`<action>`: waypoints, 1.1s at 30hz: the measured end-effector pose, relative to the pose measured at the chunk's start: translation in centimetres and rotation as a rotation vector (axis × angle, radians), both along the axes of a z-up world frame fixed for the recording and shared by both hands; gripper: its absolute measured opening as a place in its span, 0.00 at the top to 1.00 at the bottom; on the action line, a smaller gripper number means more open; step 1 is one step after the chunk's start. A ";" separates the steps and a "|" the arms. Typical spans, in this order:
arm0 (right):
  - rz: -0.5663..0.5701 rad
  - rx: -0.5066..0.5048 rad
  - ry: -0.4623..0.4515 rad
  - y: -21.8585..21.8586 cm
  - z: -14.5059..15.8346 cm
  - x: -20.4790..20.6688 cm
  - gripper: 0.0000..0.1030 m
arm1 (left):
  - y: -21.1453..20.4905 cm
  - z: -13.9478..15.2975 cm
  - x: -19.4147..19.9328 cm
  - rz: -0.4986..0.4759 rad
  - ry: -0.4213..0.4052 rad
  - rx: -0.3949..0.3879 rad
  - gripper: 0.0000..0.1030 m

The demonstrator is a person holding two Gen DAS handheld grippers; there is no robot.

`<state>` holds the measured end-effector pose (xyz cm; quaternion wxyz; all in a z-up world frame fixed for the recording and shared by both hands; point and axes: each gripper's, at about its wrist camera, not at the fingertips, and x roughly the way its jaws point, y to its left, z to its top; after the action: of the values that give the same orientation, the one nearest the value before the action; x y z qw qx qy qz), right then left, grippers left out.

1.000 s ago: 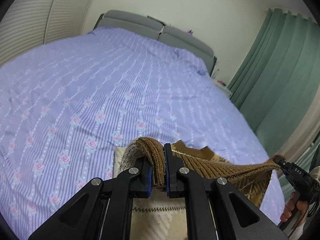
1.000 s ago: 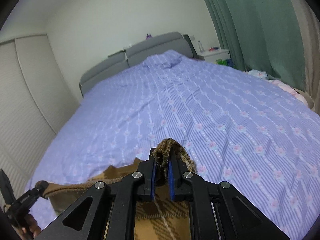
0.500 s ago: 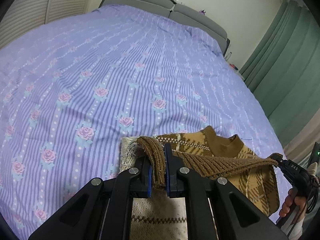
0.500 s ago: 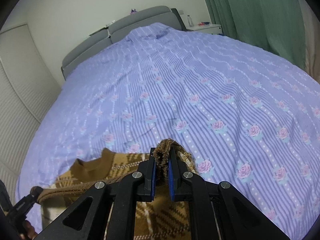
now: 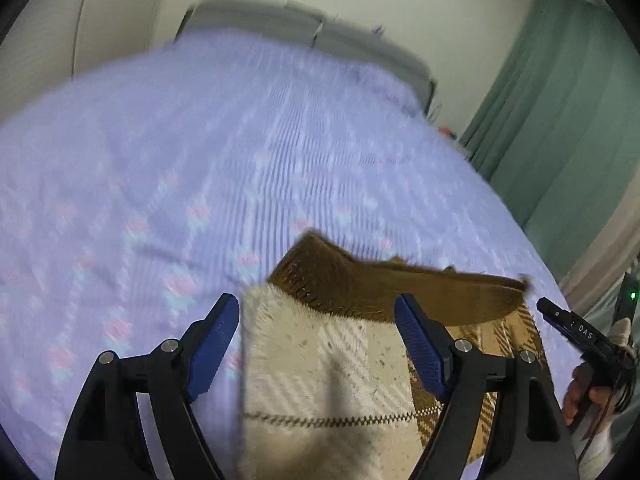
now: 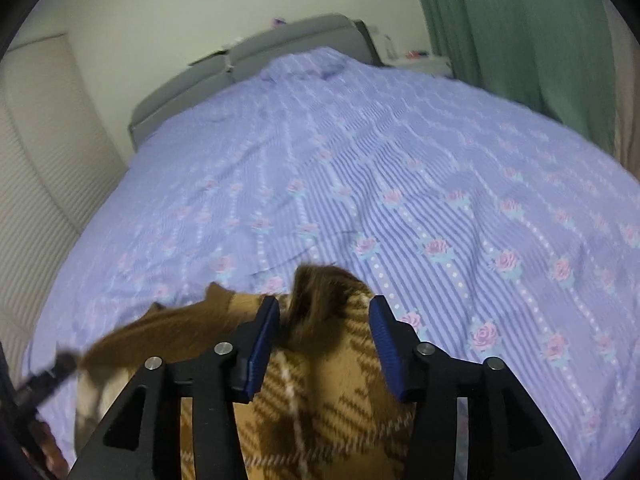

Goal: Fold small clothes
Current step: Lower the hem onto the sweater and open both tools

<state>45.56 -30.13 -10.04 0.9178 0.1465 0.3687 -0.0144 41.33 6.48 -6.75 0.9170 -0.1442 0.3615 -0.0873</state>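
a small knitted sweater (image 5: 344, 364), cream and brown with a plaid pattern, is lying on the near part of a bed covered in a lilac striped sheet with pink roses (image 5: 208, 168). the left gripper (image 5: 320, 316) is opening: its blue pads (image 5: 214, 340) are standing wide on either side of the sweater's cream panel, with the fabric lying between them and neither pad pressing on it. a brown ribbed edge of the sweater (image 5: 384, 280) is crossing just beyond the fingertips, blurred in the left wrist view. the right gripper (image 6: 324, 312) is also opening, its jaws standing at a moderate width; a brown ribbed fold (image 6: 320, 300) is sitting between the blue pads (image 6: 384, 344), close against the left one, though the blur is leaving actual contact unclear. below that fold the brown plaid body of the sweater is spreading under the gripper frame. in the left wrist view the tip of the right gripper is showing at the right edge with a hand (image 5: 588, 392) around its handle. a grey headboard (image 6: 256, 64) and a green curtain (image 6: 512, 28) are standing beyond the bed.
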 end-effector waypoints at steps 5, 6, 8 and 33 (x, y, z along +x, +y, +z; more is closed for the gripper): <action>0.042 -0.148 -0.045 1.2 2.0 -2.7 0.45 | 0.4 1.8 -1.1 -0.044 -0.062 0.151 0.23; 0.042 -0.183 -0.041 1.3 2.1 -2.8 0.45 | 0.5 1.5 -1.0 -0.044 -0.055 0.183 0.23; 0.050 -0.238 -0.033 1.5 2.2 -3.1 0.45 | 0.6 0.6 -0.9 -0.055 -0.026 0.215 0.23; 0.055 -0.276 0.104 0.9 -1.5 0.0 0.88 | 1.3 -3.6 -0.2 -0.079 0.149 0.035 0.79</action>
<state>45.59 -29.23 -11.50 0.9090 0.0079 0.4141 -0.0474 41.12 7.74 -10.40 0.8857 -0.1197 0.4358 -0.1061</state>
